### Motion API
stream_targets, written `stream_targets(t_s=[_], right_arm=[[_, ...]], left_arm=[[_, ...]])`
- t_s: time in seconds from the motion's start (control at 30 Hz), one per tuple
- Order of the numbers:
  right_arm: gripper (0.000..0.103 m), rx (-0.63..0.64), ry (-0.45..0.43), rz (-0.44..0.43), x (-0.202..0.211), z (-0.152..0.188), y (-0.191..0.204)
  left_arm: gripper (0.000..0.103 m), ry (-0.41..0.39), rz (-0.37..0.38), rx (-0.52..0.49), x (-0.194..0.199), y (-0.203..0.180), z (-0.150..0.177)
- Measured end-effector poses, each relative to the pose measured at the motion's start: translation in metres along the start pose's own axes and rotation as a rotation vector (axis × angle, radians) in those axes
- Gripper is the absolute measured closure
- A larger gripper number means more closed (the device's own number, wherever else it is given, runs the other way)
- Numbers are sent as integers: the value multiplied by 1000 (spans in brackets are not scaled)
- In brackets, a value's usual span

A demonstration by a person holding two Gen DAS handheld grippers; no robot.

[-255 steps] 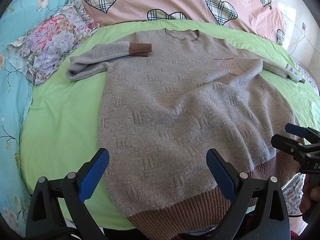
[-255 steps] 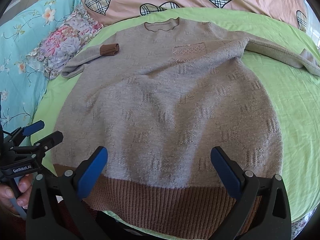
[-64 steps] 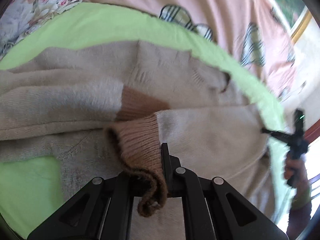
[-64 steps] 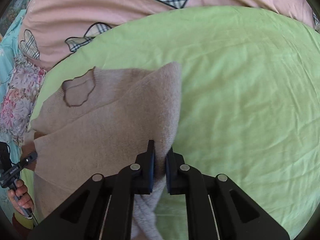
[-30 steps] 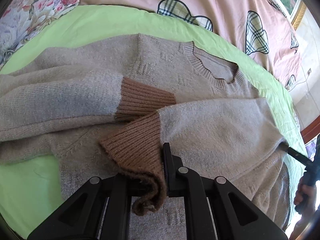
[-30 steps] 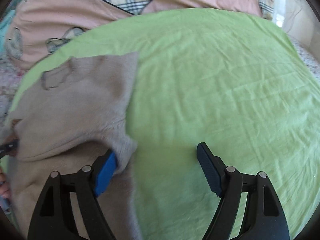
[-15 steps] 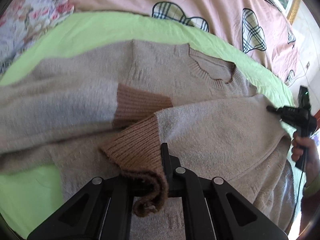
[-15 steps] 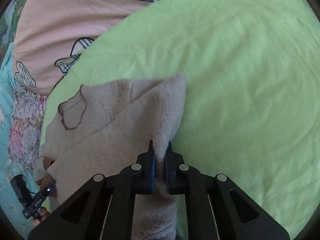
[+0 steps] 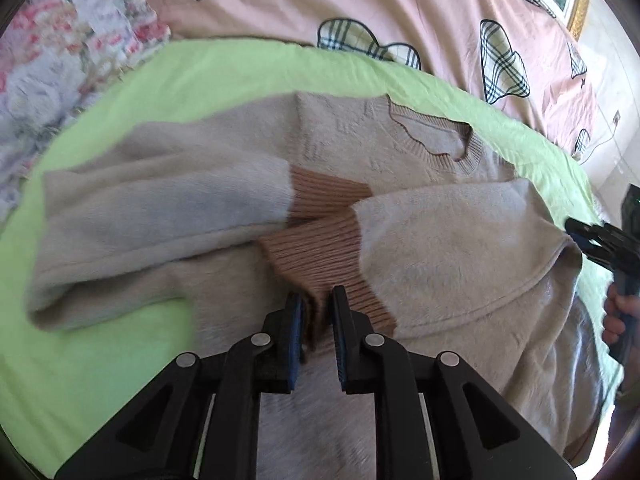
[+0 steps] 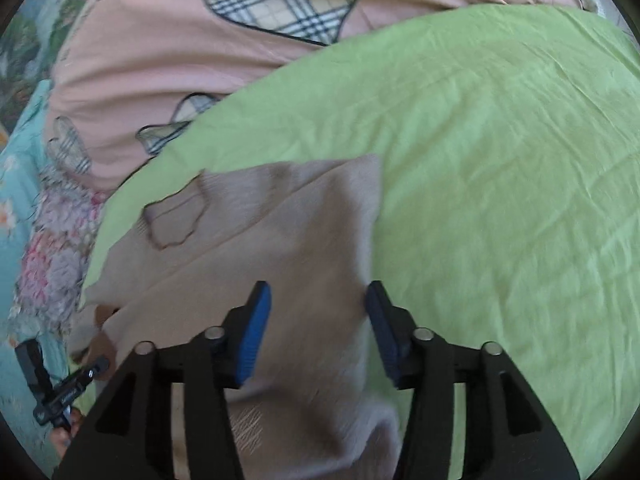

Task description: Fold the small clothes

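A beige-grey sweater (image 9: pixel 460 248) lies on the green sheet (image 9: pixel 200 76), both sleeves folded across its chest. Their brown cuffs meet in the middle. My left gripper (image 9: pixel 316 300) has the near cuff (image 9: pixel 320 248) by its edge; its jaws are opening and the rib knit still fills the narrow gap. At the right edge a hand (image 9: pixel 618 316) holds my right gripper (image 9: pixel 592 240) beside the folded shoulder. In the right wrist view that gripper (image 10: pixel 318 304) is opening, its blue pads apart over the sweater's (image 10: pixel 280 240) folded edge, gripping nothing. The left gripper (image 10: pixel 100 364) shows at lower left.
A pink quilt with plaid hearts (image 9: pixel 360 0) lies behind the sweater. A floral pillow (image 9: pixel 60 60) sits at the far left. Bare green sheet (image 10: pixel 500 160) stretches to the right of the sweater. The neckline (image 9: pixel 432 136) faces the quilt.
The right gripper, shut on the shoulder fold half a second ago, has let it go and opened. The cuff in the left gripper now lies flatter on the chest.
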State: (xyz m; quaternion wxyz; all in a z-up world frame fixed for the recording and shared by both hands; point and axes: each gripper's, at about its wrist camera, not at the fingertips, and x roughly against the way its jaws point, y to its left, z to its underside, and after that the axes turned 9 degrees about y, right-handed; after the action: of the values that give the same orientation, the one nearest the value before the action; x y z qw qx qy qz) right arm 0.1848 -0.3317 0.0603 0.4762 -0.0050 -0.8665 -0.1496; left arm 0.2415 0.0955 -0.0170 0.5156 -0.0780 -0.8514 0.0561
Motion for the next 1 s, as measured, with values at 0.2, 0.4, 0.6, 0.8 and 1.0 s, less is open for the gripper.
stream_targets(t_s=[0.2,0.4,0.6,0.8,1.0], right_arm=[[50,33,67,-122,10,53,35],[49,47,123,-191,5,90,62],[49,64,164,-234,-2,101,86],[49,68,179,-239,-5,106,94],[49,79,171,-238,-3,109,95]], left_arm=[[82,-64,-96,-39,32,15,-1],[55,-40,-221,-164,10,22,-21],[51,20,-274,-229,-33,30,-27],[98,-5,-202,-152,-21,42,-39],[103,-117,-99,-9,28,43,-45]])
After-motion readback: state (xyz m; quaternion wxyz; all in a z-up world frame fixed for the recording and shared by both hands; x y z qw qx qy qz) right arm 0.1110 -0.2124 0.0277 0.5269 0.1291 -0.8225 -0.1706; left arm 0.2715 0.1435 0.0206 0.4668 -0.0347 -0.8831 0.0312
